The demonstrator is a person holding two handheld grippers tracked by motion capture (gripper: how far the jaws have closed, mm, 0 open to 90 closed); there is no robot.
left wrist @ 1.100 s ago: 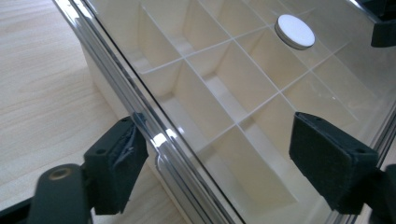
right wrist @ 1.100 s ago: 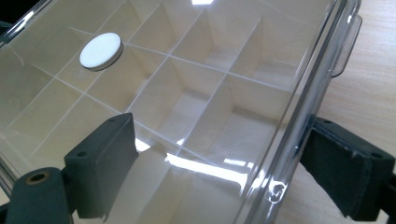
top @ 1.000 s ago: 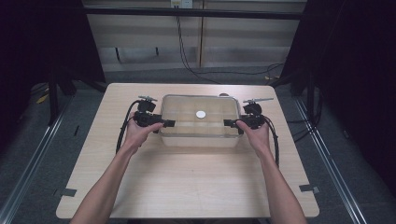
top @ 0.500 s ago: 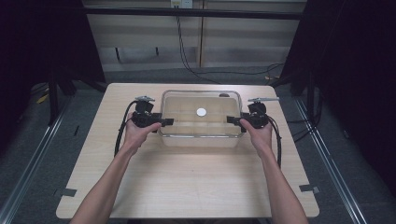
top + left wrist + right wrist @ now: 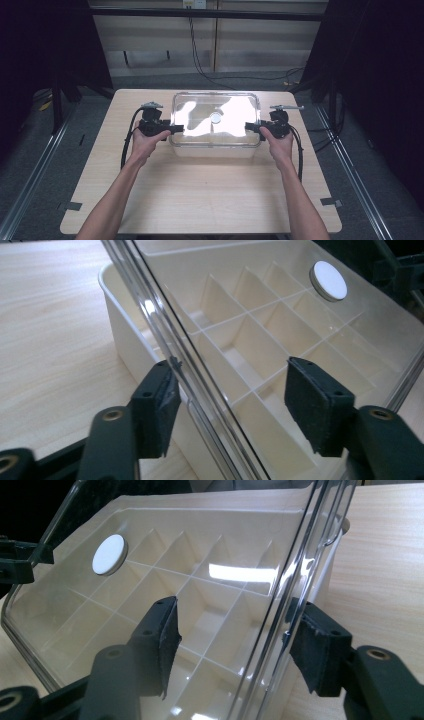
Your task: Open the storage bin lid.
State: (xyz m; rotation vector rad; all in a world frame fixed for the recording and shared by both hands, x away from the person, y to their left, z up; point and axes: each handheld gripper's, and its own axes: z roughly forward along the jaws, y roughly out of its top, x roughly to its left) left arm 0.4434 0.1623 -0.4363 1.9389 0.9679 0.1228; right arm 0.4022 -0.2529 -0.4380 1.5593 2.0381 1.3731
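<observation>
Lid (image 5: 216,120), clear, stiff, probably light and slippery, tilts above divided box (image 5: 125,335); left claw (image 5: 227,412) and right claw (image 5: 235,647) straddle its end rims, wide.

**Surroundings of the work area**

Light wood-grain table (image 5: 200,200) set on grey floor (image 5: 50,145). Dark cables (image 5: 200,55) trailing over the floor behind the far table edge. Metal rails (image 5: 35,170) along both sides. Grey tape pieces (image 5: 74,205) beside the near corners. Pale panelled wall (image 5: 150,40) behind, flanked by black curtains (image 5: 375,75).
</observation>
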